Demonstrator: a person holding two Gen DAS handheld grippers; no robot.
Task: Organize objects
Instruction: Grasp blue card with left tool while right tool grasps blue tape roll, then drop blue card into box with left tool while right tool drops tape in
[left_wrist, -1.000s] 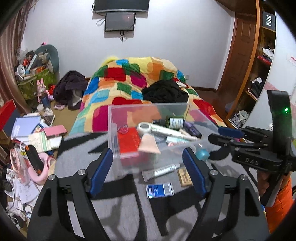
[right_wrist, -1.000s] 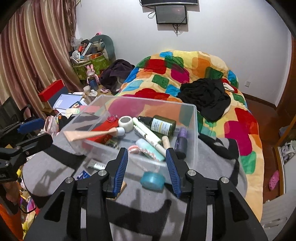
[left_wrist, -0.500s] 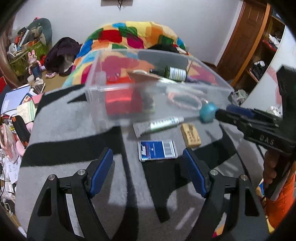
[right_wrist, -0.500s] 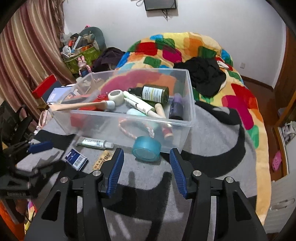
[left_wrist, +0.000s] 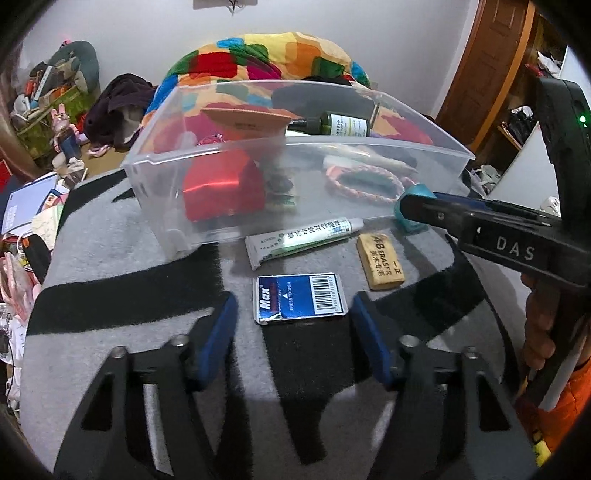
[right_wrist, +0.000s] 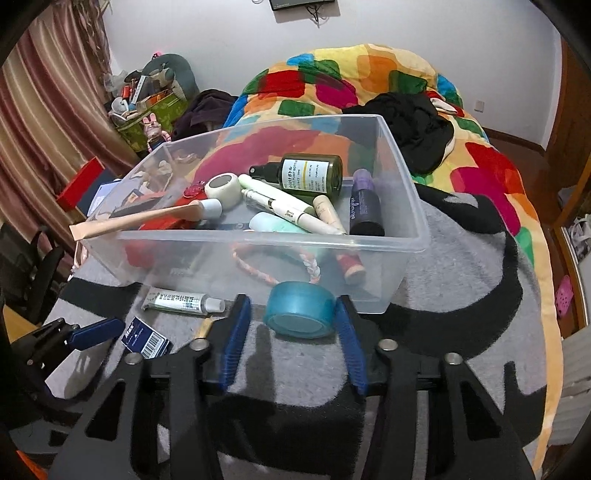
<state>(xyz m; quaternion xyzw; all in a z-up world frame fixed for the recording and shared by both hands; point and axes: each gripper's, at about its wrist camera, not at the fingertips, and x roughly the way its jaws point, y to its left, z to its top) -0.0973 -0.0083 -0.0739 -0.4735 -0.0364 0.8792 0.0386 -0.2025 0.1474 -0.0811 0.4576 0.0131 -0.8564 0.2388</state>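
A clear plastic bin (right_wrist: 413, 243) (left_wrist: 155, 184) on a grey and black blanket holds bottles, tubes, a red box and a braided band. In front of it lie a white tube (left_wrist: 301, 240) (right_wrist: 181, 300), a blue Max box (left_wrist: 299, 299) (right_wrist: 146, 338), a tan eraser (left_wrist: 380, 263) and a teal tape roll (right_wrist: 300, 309) (left_wrist: 408, 206). My left gripper (left_wrist: 291, 319) is open, its jaws either side of the blue box. My right gripper (right_wrist: 291, 325) is open around the tape roll, right fingertip close against it.
The grey and black blanket (right_wrist: 461, 332) covers the bed's near end, with a colourful quilt (right_wrist: 351, 81) and black clothes (right_wrist: 410, 122) behind the bin. Cluttered floor and bags (right_wrist: 147, 99) lie at the left. A wooden door (left_wrist: 480, 66) stands at the right.
Both grippers have lowered and moved forward. The left now brackets the blue box; the right now has the tape roll between its jaws.
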